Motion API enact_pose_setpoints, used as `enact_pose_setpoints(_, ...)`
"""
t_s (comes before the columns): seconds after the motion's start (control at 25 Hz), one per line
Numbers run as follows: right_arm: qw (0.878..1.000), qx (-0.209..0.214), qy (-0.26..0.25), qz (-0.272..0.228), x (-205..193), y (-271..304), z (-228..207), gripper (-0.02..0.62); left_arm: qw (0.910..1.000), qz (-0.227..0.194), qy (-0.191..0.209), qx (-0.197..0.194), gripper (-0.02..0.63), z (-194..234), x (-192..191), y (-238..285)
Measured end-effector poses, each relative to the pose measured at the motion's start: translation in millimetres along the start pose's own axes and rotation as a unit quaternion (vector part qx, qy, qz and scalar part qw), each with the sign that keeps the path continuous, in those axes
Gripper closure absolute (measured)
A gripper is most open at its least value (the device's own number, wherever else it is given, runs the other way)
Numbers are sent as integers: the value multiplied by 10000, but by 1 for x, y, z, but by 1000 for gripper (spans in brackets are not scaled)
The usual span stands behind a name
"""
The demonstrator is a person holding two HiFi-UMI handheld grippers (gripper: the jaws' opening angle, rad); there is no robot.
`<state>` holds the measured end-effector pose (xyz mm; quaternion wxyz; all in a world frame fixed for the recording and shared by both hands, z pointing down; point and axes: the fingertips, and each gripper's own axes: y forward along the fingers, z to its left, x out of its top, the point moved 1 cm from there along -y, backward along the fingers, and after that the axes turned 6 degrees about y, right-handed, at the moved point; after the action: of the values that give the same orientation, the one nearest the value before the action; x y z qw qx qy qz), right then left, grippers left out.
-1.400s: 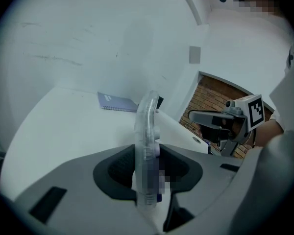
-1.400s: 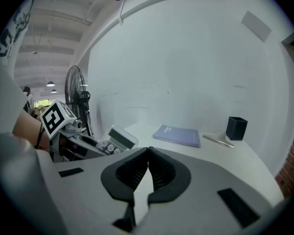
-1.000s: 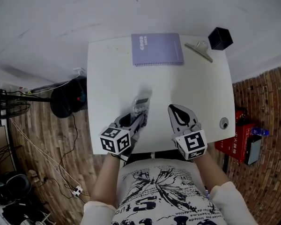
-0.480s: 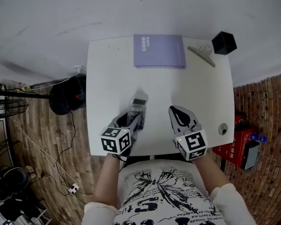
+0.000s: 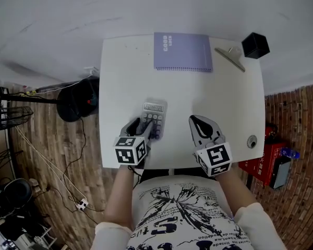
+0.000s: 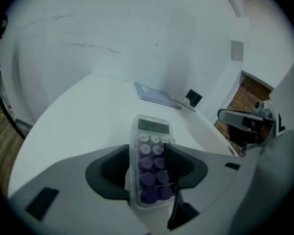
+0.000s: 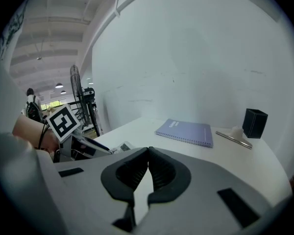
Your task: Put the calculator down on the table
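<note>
Calculator (image 6: 152, 131) lay flat on desk (image 5: 198, 98); release step. Left gripper (image 6: 148, 151) jaws were opening around it; right gripper (image 7: 147, 153) jaws together, empty. Next: likely straight withdrawal.

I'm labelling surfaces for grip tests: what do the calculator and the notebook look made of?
Calculator: seemingly plastic, a pale, glossy, slightly see-through case with round purple keys. Notebook: a matte lilac cover, likely card or thin plastic, though the look leaves that open, with a spiral binding along one edge.

Calculator (image 6: 151, 166) glossy clear plastic; table (image 5: 125, 87) smooth matt white; floor (image 5: 41, 134) wood planks.
</note>
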<state>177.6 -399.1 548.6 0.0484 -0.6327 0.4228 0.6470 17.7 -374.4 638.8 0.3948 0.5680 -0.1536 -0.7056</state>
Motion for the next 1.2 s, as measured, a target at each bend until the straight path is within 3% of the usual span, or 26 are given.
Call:
enact_pose_setpoints(0.16, 10000, -5, -1, -24, 1, -1, 8, 581, 9990, -20, 447, 67, 382, 2, 8, -4)
enact_pose_setpoints(0.36, 9998, -64, -33, -201, 12, -9, 19, 580, 9981, -395, 471, -49, 405, -2, 27, -25)
enact_pose_setpoints(0.52, 9990, -147, -38, -414, 27, -18, 30, 580, 9935, -784, 818, -131, 451, -14, 52, -58)
enact_pose_setpoints(0.76, 9959, -272, -106, -859, 54, -42, 49, 580, 9718, -1668, 1647, -238, 523, -47, 100, -130)
enact_pose_setpoints(1.0, 9909, -139, -660, -1167, 73, -69, 78, 580, 9545, -2356, 1800, -326, 592, -62, 120, -191)
enact_pose_setpoints(1.2, 9855, -222, -821, -1466, 91, -90, 98, 581, 9387, -2748, 2008, -543, 592, -76, 123, -232)
